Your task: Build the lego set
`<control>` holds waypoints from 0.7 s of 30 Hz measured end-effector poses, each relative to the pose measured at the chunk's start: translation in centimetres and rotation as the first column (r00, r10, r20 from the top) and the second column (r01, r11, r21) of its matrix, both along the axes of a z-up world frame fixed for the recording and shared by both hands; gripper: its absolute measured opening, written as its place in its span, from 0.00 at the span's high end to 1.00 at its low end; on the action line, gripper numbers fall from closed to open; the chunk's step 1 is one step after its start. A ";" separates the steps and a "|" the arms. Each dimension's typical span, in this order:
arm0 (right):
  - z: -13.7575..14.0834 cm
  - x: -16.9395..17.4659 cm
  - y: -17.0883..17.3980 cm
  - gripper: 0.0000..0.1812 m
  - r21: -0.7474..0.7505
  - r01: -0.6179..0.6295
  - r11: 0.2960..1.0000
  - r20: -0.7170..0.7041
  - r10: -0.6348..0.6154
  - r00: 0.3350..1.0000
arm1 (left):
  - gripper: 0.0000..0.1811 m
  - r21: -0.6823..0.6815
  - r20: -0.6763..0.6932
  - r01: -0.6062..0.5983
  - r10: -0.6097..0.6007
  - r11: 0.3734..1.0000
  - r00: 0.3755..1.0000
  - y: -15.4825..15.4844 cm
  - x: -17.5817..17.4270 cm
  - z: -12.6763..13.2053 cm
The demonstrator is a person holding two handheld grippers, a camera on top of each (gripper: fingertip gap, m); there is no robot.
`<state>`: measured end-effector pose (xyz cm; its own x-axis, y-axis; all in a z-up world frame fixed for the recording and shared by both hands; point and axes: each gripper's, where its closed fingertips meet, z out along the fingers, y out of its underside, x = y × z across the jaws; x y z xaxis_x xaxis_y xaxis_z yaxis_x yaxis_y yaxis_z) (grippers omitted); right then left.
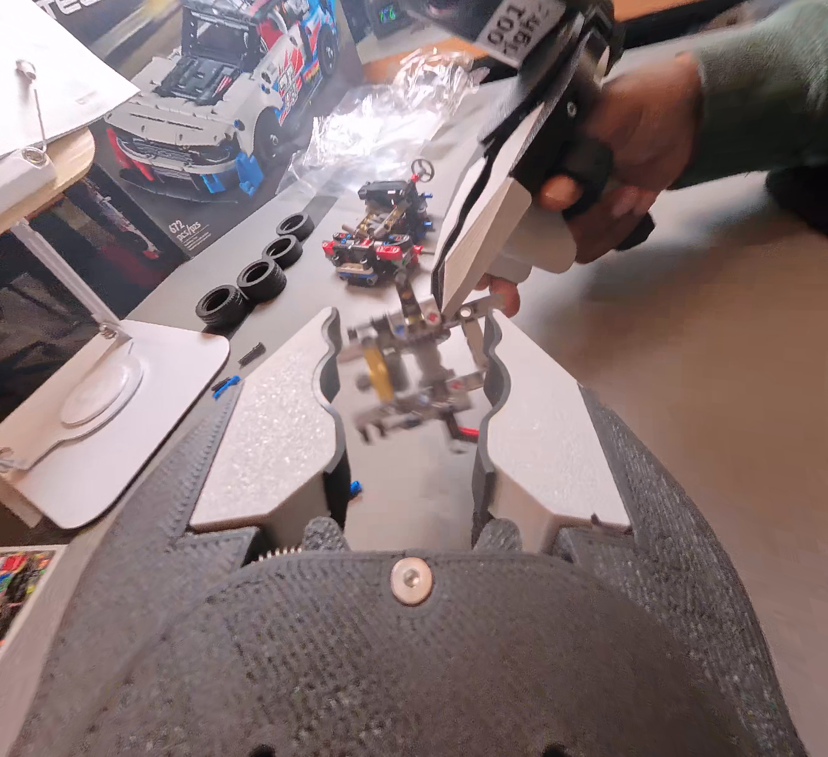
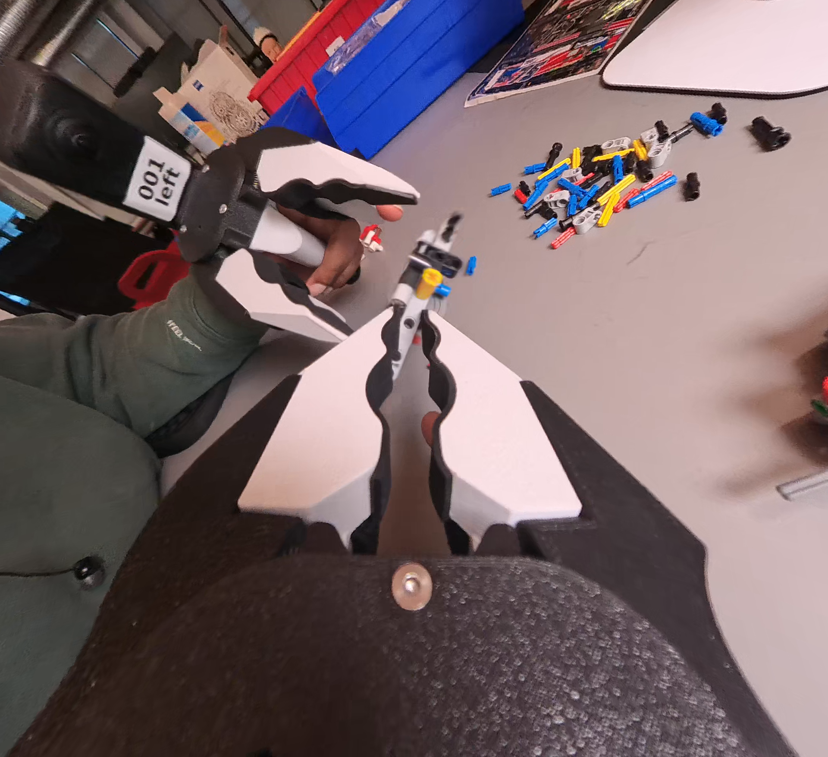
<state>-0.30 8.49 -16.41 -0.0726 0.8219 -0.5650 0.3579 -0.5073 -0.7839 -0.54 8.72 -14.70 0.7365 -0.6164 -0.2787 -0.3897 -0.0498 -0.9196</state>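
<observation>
My right gripper (image 2: 408,323) is clamped on a grey beam of the lego subassembly (image 1: 414,381), held above the worktop (image 1: 672,422). My left gripper (image 1: 410,323) stands wide apart around it, gripping nothing. Judged light, rigid, but pin-jointed: grip solid beams, not protruding pins.

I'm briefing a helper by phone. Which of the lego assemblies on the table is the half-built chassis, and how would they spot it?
Start at the big box standing at the table's back. In front of it four black tyres lie in a row, and the chassis sits just right of them. Unlike the grey frame between the jaws, it rests on the table untouched and carries a steering wheel.
</observation>
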 end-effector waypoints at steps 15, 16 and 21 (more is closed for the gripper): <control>-1.8 2.2 -1.1 0.94 0.418 -0.200 0.886 0.129 0.160 0.979 | 0.67 -0.275 0.326 0.145 -0.050 0.950 0.944 -1.3 -2.9 -0.7; -2.2 2.5 -1.6 0.91 0.464 -0.236 0.854 0.160 0.182 0.970 | 0.66 -0.267 0.319 0.130 -0.040 0.955 0.947 -1.1 -2.9 -0.8; -3.2 3.5 -5.4 0.74 0.484 -0.433 0.761 0.259 0.348 0.901 | 0.62 -0.253 0.326 0.055 0.032 0.966 0.945 0.1 -3.8 -1.4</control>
<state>3.18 3.13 -19.64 -0.4050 0.9096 -0.0932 0.5641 0.1683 -0.8084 -4.30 8.86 -16.08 0.7520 -0.6437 0.1423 -0.0738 -0.2968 -0.9521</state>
